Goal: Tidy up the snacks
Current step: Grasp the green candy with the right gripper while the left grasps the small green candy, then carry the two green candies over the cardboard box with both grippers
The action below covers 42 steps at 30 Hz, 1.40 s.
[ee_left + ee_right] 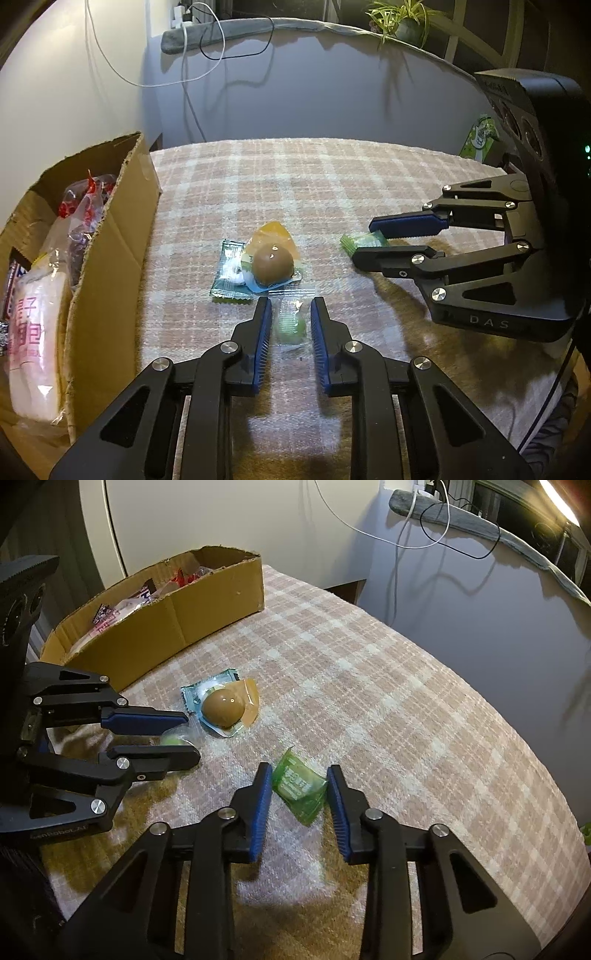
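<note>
green candy (291, 325) between left gripper (291, 306) fingers (apart) | table

Checked cloth (332, 177) spread over the counter. At far right, potted plant (404, 20) on a grey ledge (314, 27). Farther left, white cable (207, 55) and black cable (255, 48) looped down the wall (332, 96).

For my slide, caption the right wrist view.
Right gripper open around a green candy packet, left gripper straddling a clear-wrapped candy, cardboard box behind.
</note>
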{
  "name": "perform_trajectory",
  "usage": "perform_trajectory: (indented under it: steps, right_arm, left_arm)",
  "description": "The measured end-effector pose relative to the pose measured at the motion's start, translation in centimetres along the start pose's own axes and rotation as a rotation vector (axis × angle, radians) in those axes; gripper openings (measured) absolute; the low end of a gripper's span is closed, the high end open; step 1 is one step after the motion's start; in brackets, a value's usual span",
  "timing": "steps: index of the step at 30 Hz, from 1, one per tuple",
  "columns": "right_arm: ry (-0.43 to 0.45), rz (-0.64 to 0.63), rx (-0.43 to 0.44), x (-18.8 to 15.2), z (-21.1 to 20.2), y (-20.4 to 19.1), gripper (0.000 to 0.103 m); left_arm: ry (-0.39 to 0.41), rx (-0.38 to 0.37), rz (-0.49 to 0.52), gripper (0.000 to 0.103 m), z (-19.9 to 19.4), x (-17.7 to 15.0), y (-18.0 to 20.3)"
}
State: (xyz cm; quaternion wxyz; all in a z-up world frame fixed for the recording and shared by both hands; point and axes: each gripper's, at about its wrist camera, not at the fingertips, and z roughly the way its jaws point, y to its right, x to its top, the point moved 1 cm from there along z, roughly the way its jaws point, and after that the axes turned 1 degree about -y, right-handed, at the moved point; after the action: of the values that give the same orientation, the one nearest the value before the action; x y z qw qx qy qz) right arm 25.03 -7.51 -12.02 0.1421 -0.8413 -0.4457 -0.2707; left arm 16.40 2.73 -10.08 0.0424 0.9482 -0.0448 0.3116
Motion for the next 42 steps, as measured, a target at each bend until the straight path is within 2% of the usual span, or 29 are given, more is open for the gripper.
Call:
perform_trajectory:
  steps: [6, 8, 10, 20, 34, 42]
  right_arm:
    - [0.004, 0.006, -0.011, -0.5, -0.5, -0.1, 0.025]
    - [0.019, 0.013, -0.024, -0.6, -0.9, -0.2, 0.013]
    - [0.014, 0.009, -0.019, -0.5, -1.3, -0.2, 0.011]
    - [0.031, -0.003, -0.053, -0.2, -2.2, -1.1, 0.005]
    - [0.113, -0.001, -0.08, 2.2, -6.4, -2.1, 0.004]
    - [0.186, -0.023, -0.071, 5.4, -8.4, -4.1, 0.004]
  left_arm:
    - [0.001, -0.004, 0.006, 0.02, -0.1, -0.1, -0.1]
    - [0.009, -0.01, -0.003, 0.02, -0.3, 0.1, -0.3]
    - [0.018, -0.011, -0.009, 0.02, -0.6, 0.2, -0.5]
    - [0.055, -0.011, -0.025, 0.02, -1.9, 0.5, -0.8]
    - [0.166, 0.004, -0.051, 0.02, -5.9, 1.4, -2.1]
    - [0.245, 0.026, -0.115, 0.02, -8.6, 1.9, -5.8]
